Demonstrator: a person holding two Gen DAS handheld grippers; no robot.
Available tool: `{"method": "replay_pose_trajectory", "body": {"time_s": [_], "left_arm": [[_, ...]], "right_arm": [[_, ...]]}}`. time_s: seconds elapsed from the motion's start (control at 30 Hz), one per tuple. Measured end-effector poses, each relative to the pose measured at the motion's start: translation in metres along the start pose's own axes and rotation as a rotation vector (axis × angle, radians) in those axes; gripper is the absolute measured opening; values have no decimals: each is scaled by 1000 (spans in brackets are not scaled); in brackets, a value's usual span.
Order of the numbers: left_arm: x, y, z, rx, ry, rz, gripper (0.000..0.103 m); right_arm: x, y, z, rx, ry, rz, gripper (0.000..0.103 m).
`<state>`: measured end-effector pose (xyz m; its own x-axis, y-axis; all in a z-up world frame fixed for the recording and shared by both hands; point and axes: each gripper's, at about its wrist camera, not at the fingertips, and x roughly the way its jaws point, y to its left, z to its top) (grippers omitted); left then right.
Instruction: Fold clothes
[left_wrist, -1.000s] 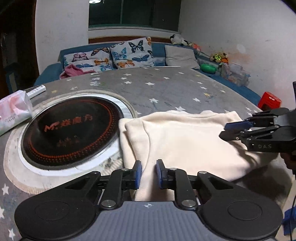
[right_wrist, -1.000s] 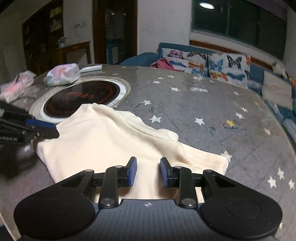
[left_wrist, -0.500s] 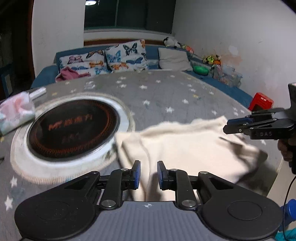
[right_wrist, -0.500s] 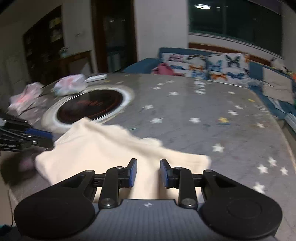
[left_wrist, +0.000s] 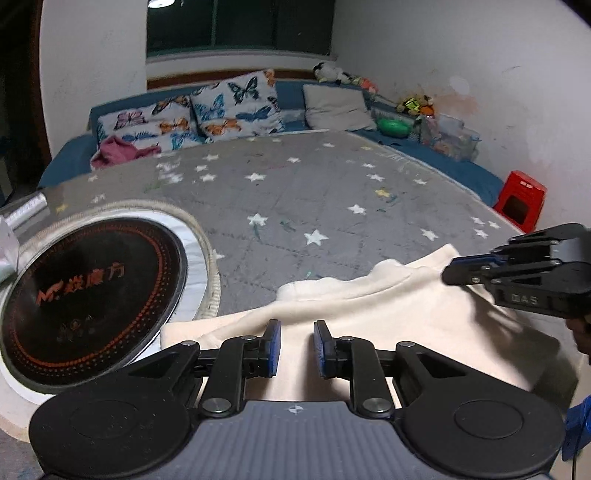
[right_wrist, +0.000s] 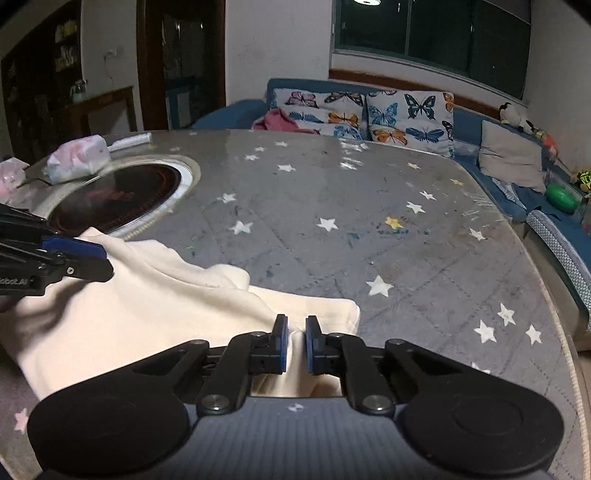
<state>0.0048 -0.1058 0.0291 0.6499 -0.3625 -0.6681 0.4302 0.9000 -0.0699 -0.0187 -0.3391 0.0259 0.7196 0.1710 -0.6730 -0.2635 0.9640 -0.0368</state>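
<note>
Left wrist view: your left gripper (left_wrist: 295, 345) sits at 6 o'clock, fingers parted with a clear gap, cream cloth showing between and under them; gripping or just hovering, can't tell. One cream garment (left_wrist: 388, 317) lies on the near edge of the star-print table (left_wrist: 295, 199), running from 6 toward 3 o'clock. Your right gripper (left_wrist: 448, 275) comes in from 3 o'clock, its tip at the garment's far right corner; from this side you can't tell how far its jaws stand apart. One round black cooktop (left_wrist: 85, 295) with orange lettering at 9 o'clock, touching the garment's left corner. Only this view shows one red stool (left_wrist: 521, 203) at 2 o'clock. Two butterfly pillows (left_wrist: 236, 107) and one grey pillow (left_wrist: 334, 107) at 12 o'clock, one pink cloth (left_wrist: 122, 153) at 11.

Right wrist view: here your right gripper (right_wrist: 294, 341) is at 6 o'clock, fingers nearly closed, a raised pinch of the garment (right_wrist: 147, 310) squeezed between the pads. This is the detail the other view hides. Garment spreads from 6 to 9 o'clock. Your left gripper (right_wrist: 105, 264) enters at 9 o'clock, tip over the garment's far left part. Only here: two pink-white soft packs (right_wrist: 79, 160) at 10 o'clock beside the cooktop (right_wrist: 118, 195), plus one white flat bar (right_wrist: 131, 142) behind them.
</note>
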Motion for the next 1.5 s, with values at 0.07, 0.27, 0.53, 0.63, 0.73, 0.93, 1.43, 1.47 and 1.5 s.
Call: {"method": "replay_pose_trajectory", "body": {"time_s": [0.07, 0.27, 0.53, 0.63, 0.73, 0.93, 1.43, 1.47, 1.5], "left_arm": [[3, 3, -1, -15, 6, 0, 22], [1, 3, 3, -23, -15, -4, 21], [11, 4, 5, -33, -6, -1, 22], [10, 4, 5, -33, -11, 3, 24], [3, 3, 5, -32, -22, 4, 26], [-21, -22, 1, 13, -65, -66, 28], [-8, -123, -23, 193, -55, -272, 28], [-7, -128, -25, 199, -55, -284, 28], [-7, -133, -27, 204, -56, -294, 28]], "right_arm": [[-6, 3, 4, -20, -24, -5, 9], [-13, 19, 17, -33, -72, 92, 9], [16, 36, 22, -54, -11, 140, 7], [18, 39, 22, -73, -18, 113, 7], [4, 30, 24, -54, -42, 107, 8], [-33, -4, 17, -19, -49, 135, 8], [-5, -29, 12, 9, 105, 257, 9], [-4, -29, 11, 7, 106, 259, 9], [-4, -29, 10, 7, 105, 259, 9]]}}
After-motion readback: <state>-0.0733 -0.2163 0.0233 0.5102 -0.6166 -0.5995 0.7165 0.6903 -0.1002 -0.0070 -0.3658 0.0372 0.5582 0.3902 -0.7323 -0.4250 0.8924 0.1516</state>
